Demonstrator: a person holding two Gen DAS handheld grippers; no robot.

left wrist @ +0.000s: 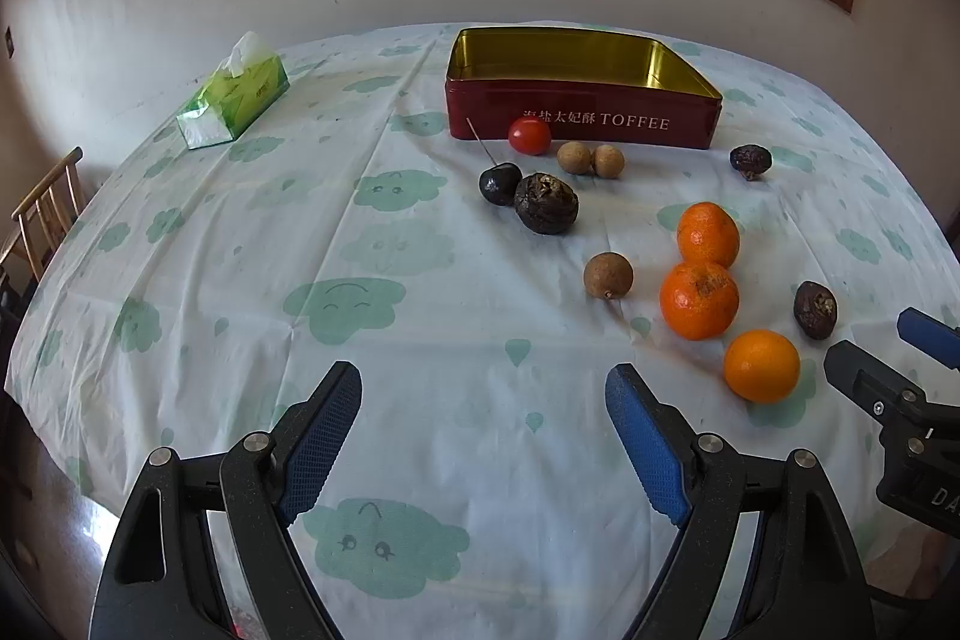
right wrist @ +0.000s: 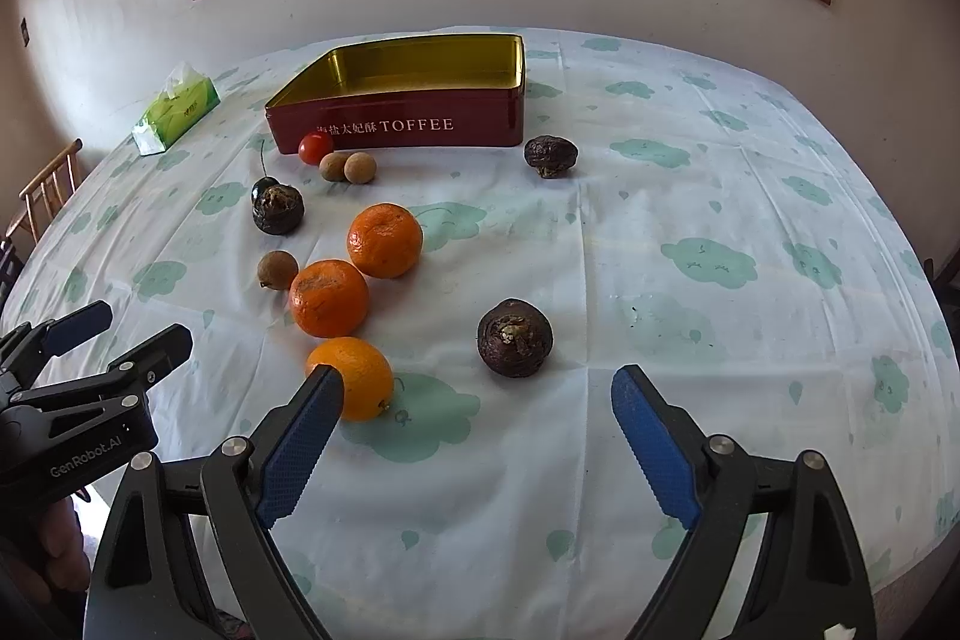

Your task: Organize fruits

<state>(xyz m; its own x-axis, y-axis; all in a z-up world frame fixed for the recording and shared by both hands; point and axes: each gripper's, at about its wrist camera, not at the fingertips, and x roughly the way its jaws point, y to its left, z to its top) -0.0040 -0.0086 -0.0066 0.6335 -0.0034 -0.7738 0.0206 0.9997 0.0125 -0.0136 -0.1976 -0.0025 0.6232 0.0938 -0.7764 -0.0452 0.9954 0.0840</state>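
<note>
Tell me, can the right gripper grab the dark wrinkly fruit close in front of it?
Probably yes. The right gripper is open, and the dark wrinkly fruit sits just ahead between its fingers with only bare tablecloth between.

"TOFFEE" beside Chinese characters on the red tin (right wrist: 420, 124); "GenRobot.AI" on the left tongs (right wrist: 114, 334).

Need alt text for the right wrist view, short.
Open right tool hovers over a cloud-print tablecloth, its left finger in front of the nearest orange. Beyond lie two more oranges, dark and brown fruits, and an empty red toffee tin.
</note>
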